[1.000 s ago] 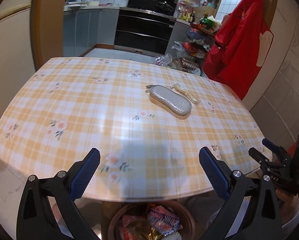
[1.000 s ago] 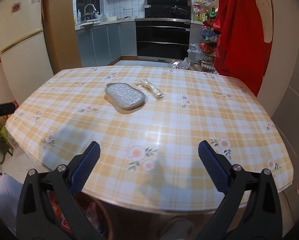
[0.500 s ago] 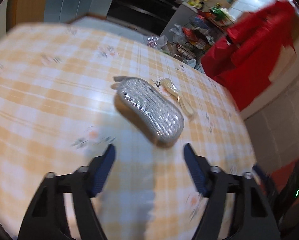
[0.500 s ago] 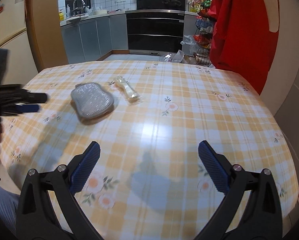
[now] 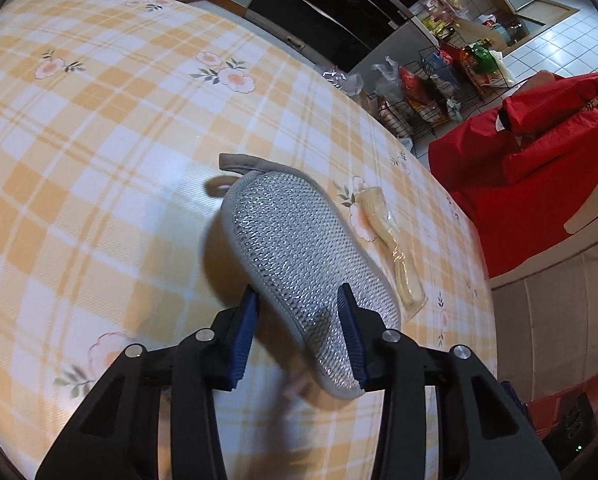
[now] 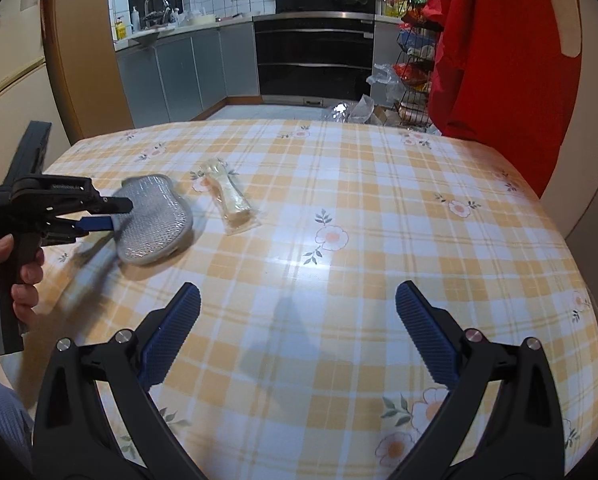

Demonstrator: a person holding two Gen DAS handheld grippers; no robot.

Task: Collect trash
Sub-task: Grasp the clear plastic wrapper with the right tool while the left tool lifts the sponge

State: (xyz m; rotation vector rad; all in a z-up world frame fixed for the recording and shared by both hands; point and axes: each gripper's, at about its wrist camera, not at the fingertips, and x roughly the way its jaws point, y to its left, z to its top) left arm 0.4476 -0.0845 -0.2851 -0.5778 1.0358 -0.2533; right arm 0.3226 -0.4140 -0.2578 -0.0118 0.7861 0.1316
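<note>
While the left hand-held gripper (image 5: 299, 322) straddles the near end of the silver mesh scrub pad (image 5: 299, 248), its blue pads (image 5: 245, 326) sit on either side of the pad's edge, looks like pinching it or just about to; contact on the left pad isn't clear. The pad lies flat on the checked worktop (image 5: 99, 120), near the middle. From the right wrist view the pad's near end (image 6: 155, 216) looks slightly raised, blurred.

Handling guess: light, soft, floppy, so it'll droop from an edge grip. Mesh gives decent friction against the ribbed pads. Grab the thick stitched rim, not the small hanging loop (image 5: 239, 162) at the far end.

The clear plastic wrapper (image 6: 229, 198) lies just beside the pad, not touching as far as I can tell. Very light, slippery, crinkly. Pinch the bunched middle, low against the worktop.

The right hand-held gripper (image 6: 297, 332) is spread wide, nothing in it, hovering over bare cloth.
</note>
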